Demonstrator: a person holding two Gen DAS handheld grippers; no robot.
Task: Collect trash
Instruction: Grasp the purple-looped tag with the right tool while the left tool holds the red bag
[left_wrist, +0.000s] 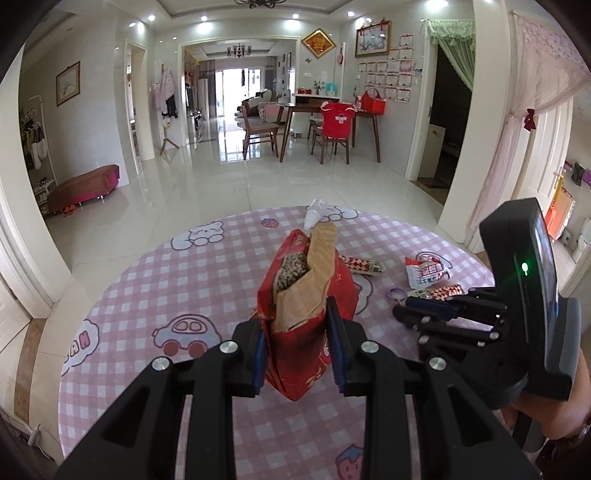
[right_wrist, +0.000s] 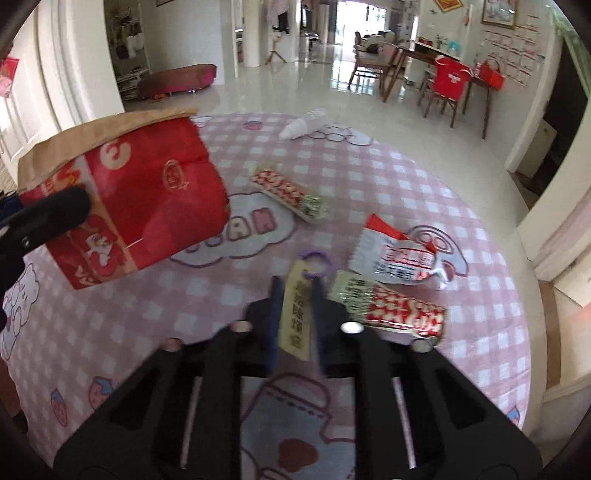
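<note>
My left gripper (left_wrist: 297, 325) is shut on a red paper bag (left_wrist: 310, 295) and holds it above the round table; trash shows inside its open top. The bag also shows in the right wrist view (right_wrist: 147, 199), at the left. My right gripper (right_wrist: 295, 291) is shut on a tan paper tag (right_wrist: 293, 314) with a purple ring (right_wrist: 314, 264), low over the table. It shows in the left wrist view (left_wrist: 406, 314) to the right of the bag. On the table lie two red-patterned wrappers (right_wrist: 291, 195) (right_wrist: 391, 306), a white and red wrapper (right_wrist: 399, 254) and a white bottle (right_wrist: 304, 123).
The table wears a pink checked cloth (right_wrist: 424, 177) with cartoon prints. Beyond it are a glossy tiled floor, a wooden dining table with chairs (left_wrist: 328, 125) at the back, a low brown bench (left_wrist: 85, 188) at left, and white door frames on both sides.
</note>
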